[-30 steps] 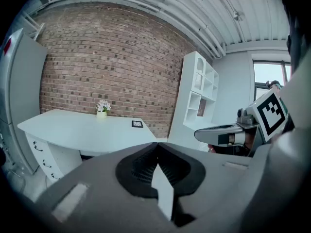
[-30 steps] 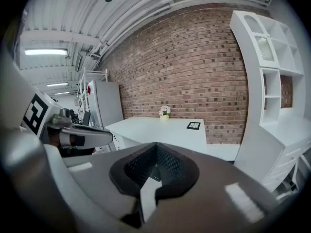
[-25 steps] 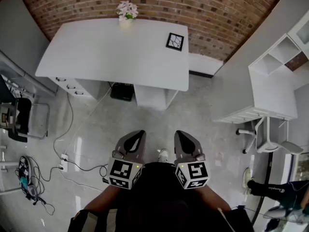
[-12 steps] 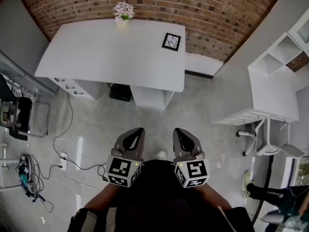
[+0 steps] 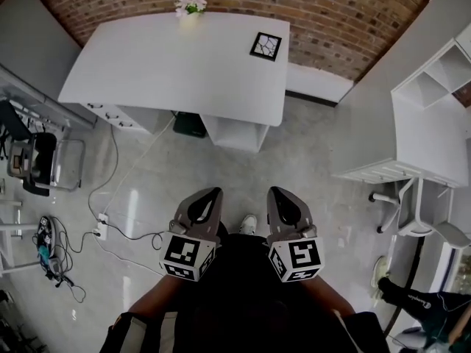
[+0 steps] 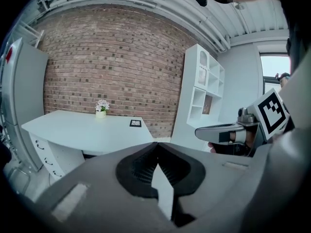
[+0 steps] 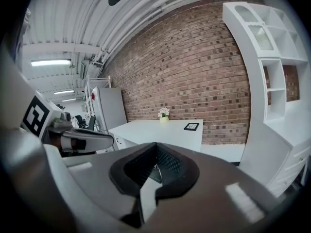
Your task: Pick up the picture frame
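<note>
A small black picture frame lies flat near the far right corner of a white desk against the brick wall; it also shows as a dark square, the frame in the left gripper view and the frame in the right gripper view. My left gripper and right gripper are held side by side over the floor, well short of the desk. Both are shut with nothing between the jaws.
A pot of pink flowers stands at the desk's back edge. A black box sits under the desk. Cables and tools lie on the floor at left. White shelving and a chair stand at right.
The desk and frame have shifted in the head view as I move across the floor. Both grippers stay shut and side by side.
</note>
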Available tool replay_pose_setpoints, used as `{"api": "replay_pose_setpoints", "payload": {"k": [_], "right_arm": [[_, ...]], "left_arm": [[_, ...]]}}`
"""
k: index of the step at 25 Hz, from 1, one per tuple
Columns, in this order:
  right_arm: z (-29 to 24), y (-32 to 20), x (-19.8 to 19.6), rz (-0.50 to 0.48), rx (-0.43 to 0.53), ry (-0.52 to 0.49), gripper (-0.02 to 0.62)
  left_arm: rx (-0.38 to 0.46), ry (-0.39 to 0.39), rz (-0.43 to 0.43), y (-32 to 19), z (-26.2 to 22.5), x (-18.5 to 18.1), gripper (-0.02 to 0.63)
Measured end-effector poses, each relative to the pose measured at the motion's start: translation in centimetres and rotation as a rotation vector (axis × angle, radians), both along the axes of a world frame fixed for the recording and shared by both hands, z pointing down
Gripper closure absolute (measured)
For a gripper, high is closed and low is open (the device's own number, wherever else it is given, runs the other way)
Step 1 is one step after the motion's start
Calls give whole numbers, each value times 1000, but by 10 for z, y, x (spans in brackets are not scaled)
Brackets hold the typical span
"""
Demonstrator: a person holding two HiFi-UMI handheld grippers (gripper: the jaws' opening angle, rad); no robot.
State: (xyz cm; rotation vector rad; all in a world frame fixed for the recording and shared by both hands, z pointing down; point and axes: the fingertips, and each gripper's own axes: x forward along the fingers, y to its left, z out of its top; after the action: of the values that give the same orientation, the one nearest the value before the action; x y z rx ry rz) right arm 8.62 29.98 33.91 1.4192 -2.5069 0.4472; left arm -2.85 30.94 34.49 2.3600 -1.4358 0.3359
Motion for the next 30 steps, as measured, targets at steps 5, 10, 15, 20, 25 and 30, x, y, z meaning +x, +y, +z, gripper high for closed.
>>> {"api": "replay_pose_setpoints", "payload": {"k": [5, 10, 15, 20, 25, 30], "right_arm": [[14, -7, 4, 14, -32, -18, 595], [21, -31, 2, 47, -41, -8, 595], [23, -66, -2, 94, -54, 10, 595], [20, -106, -8, 151, -57, 16, 595], [12, -137, -23, 190, -49, 35, 595], [5, -162, -45, 204, -31, 39, 595]], "left_arm": [[-14, -17, -5, -5, 8, 0, 611], [-14, -10, 39, -33, 15, 1, 611], [-12, 14, 84, -77, 16, -2, 611], [3, 44, 131, -122, 12, -9, 611], [5, 59, 162, -154, 9, -26, 611], [13, 55, 191, -181, 7, -47, 611]]}}
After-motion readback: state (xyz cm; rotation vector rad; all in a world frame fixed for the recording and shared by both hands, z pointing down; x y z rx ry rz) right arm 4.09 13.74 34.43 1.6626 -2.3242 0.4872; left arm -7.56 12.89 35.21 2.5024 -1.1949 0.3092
